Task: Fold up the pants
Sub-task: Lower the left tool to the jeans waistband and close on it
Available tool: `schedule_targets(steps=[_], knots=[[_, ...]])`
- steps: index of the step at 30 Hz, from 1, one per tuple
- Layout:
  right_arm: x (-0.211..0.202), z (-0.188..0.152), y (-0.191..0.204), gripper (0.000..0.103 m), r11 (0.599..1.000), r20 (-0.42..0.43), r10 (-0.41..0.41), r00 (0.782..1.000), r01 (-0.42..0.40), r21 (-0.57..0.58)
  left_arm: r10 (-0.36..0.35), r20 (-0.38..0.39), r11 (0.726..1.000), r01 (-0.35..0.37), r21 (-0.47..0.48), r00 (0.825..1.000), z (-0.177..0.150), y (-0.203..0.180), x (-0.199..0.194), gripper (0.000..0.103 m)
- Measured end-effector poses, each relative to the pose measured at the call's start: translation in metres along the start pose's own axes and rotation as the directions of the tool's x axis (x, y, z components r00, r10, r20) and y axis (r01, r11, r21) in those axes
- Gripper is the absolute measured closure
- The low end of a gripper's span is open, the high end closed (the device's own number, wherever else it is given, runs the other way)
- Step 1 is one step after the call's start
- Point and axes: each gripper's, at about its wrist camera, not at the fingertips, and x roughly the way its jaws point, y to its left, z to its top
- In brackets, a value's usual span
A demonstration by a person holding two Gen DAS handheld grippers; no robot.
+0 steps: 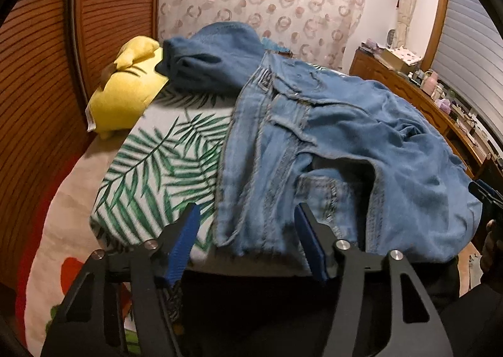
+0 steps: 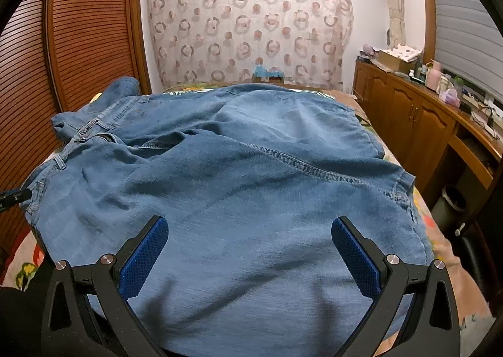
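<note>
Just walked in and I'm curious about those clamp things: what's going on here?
A person holding a gripping tool in each hand is about to fold a pair of blue jeans lying rumpled on the bed. The left tool hovers open at the waistband end. The right tool hovers open over the broad denim. Neither grips cloth yet. A yellow plush lies by the wardrobe.

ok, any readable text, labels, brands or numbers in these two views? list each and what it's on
None can be read.
White tag on the yellow plush toy: any print too small to read.
Metal button at the waistband of the jeans: may carry embossing, too blurred to read.
Boxes and bottles on the wooden cabinet: any labels too small and blurred to read.
Left gripper and right gripper, both open: no markings show.
</note>
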Motion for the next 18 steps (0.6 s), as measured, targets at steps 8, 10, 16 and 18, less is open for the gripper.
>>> schedule_targets(steps=[8, 10, 16, 18], knots=[[-0.004, 0.000, -0.001, 0.000, 1.000, -0.008, -0.002, 1.000, 0.002, 0.005, -0.032, -0.002, 0.999, 0.032, -0.008, 0.999, -0.004, 0.005, 0.004, 0.056], [-0.004, 0.000, -0.002, 0.000, 1.000, -0.009, -0.001, 1.000, 0.001, 0.004, -0.046, -0.003, 0.999, 0.046, 0.001, 0.999, -0.004, 0.003, 0.005, 0.065], [0.001, 0.003, -0.009, 0.000, 1.000, -0.012, -0.001, 1.000, 0.001, 0.010, -0.064, 0.019, 0.997, 0.063, 0.042, 0.998, 0.001, -0.009, -0.005, 0.080], [0.004, 0.007, -0.011, 0.000, 1.000, -0.012, -0.002, 1.000, 0.002, 0.013, -0.075, 0.049, 0.996, 0.073, 0.052, 0.996, 0.007, -0.015, -0.014, 0.080]])
